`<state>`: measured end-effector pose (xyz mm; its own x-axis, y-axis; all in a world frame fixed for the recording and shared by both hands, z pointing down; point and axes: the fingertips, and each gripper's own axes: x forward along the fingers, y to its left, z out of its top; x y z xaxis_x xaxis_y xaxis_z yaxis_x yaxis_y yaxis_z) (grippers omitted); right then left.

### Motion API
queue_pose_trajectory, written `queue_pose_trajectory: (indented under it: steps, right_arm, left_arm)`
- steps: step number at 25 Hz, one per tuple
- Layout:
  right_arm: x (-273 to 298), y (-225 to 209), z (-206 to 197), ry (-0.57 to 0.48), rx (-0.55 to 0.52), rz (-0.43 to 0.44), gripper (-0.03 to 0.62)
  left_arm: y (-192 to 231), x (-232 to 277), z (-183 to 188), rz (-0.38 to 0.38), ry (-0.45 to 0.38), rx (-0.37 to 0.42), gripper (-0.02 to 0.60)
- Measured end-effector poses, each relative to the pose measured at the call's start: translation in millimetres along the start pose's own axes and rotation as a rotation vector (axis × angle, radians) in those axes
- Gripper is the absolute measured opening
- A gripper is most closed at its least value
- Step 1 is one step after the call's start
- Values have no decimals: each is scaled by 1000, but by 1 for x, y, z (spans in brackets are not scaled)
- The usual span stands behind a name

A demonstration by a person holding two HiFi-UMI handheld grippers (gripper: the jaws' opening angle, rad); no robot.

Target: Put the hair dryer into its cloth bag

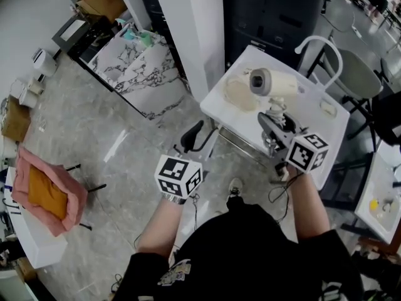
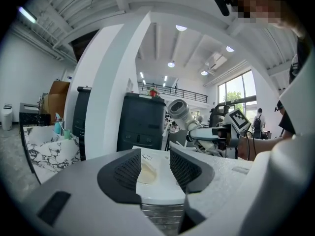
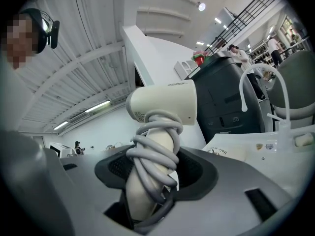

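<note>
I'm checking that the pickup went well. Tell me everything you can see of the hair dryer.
The hair dryer is cream-white and looks like matt plastic, with a short barrel and a round grey end. Its grey cord is coiled round the handle. The right tool grips that handle, cord included, with the barrel crosswise beyond the jaws, held up over the white table.

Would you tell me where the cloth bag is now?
In the head view's upper right, the cloth bag lies on the white table, left of the hair dryer that the right gripper holds.
</note>
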<state>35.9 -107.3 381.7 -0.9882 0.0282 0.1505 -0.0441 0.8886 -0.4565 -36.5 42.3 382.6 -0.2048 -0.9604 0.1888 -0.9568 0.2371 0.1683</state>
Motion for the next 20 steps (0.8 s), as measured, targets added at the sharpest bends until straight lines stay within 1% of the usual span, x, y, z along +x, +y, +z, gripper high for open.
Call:
queue_pose_trajectory:
  steps: [3,7,13,20]
  right_arm:
    - [14,-15,15,-5,-11,16,232]
    - [28,-50,24,1,5,3,232]
    - [41,-86,42,-2,8,1,232]
    - [42,-107,64,-19,8,0,232]
  left_arm:
    - [8,25,3,3,4,-1,170]
    - [16,60,7,4,3,-3,170]
    - [23,103,9,8,6,-9,170]
    - [24,136,18,-4,16,5,170]
